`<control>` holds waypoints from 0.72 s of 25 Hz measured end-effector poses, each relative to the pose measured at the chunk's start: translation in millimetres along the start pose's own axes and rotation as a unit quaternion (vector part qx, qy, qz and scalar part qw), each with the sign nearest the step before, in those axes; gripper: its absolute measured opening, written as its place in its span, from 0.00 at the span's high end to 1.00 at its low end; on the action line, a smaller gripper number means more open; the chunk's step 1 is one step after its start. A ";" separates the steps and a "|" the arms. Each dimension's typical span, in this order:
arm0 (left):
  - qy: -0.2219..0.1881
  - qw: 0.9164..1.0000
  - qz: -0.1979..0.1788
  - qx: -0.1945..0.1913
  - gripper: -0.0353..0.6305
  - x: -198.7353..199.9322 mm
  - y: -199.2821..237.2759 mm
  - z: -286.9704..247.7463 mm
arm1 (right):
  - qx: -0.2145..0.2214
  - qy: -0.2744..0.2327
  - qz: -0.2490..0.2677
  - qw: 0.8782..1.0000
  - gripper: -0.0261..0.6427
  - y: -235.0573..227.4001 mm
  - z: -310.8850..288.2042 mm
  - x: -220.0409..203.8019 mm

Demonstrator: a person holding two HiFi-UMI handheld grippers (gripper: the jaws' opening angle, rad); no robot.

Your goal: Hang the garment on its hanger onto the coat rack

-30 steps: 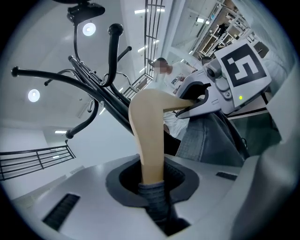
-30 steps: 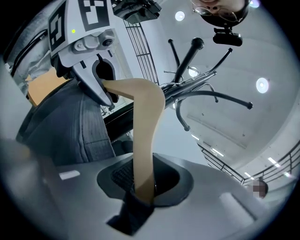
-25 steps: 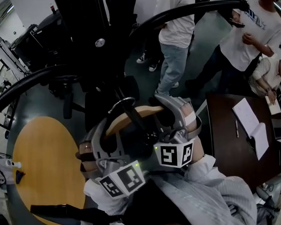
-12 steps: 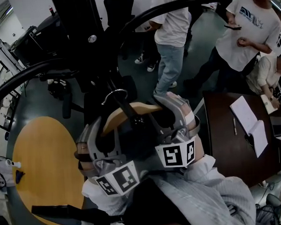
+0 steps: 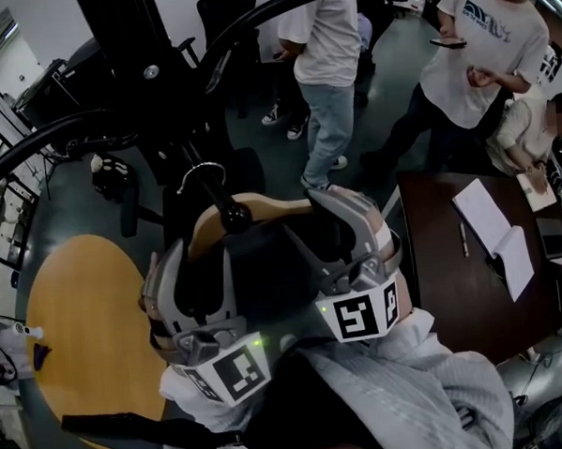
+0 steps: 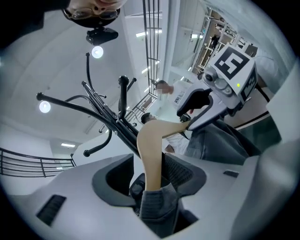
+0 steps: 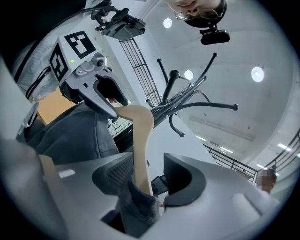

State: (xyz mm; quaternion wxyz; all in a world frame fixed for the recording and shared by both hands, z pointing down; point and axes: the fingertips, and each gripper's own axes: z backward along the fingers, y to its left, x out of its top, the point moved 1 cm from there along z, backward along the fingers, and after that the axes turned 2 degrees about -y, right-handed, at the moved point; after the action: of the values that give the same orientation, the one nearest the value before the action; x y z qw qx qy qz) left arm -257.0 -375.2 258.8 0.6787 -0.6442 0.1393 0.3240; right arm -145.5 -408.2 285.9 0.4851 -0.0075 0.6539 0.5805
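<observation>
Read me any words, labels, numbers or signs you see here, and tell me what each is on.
No text reads clearly.
White T-shirt: dark chest print, too blurred to read.
Open notebook on the dark desk: any writing too small to read.
Left marker cube, right marker cube: square patterns only, no words.

Round orange table (image 5: 80, 333), dark desk (image 5: 443, 267), grey floor (image 5: 78, 213).

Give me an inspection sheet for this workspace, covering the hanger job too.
Surface: round wooden table at left, dark desk at right.
Job's things: wooden hanger carrying grey garment, hook near black coat rack; whether hung, cannot tell.
Clutter: open notebook and pen on desk.
Grippers: left gripper and right gripper jaws opening, hanger between each pair.
Cables: nothing seen.
Surroundings: people standing beyond the rack.
</observation>
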 end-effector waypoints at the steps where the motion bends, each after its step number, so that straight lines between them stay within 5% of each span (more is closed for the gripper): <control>1: -0.009 1.000 0.005 0.004 0.66 5.7 0.6 2.8 | -0.002 -0.003 -0.004 1.000 0.71 -0.1 3.6 0.6; 7: -0.066 0.996 0.049 0.031 0.66 37.1 -1.1 20.2 | -0.027 -0.019 -0.046 0.998 0.71 -13.1 30.9 0.8; 12: -0.115 0.982 0.150 -0.009 0.66 65.0 -27.3 14.5 | -0.056 -0.017 -0.114 0.992 0.72 -26.8 54.9 -8.8; 15: -0.142 0.961 0.233 -0.053 0.67 82.1 -52.7 6.9 | -0.090 -0.008 -0.161 0.983 0.87 -38.2 75.4 -21.0; 18: -0.179 0.924 0.325 -0.090 0.74 104.9 -84.3 1.6 | -0.123 -0.016 -0.246 0.961 0.95 -51.5 100.2 -34.8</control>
State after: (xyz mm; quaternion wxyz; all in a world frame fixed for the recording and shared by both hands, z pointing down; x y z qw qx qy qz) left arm -126.4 -342.9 261.4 0.4890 -0.5533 0.1873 0.6478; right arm -34.8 -367.4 284.1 0.6185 -0.2181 0.5477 0.5195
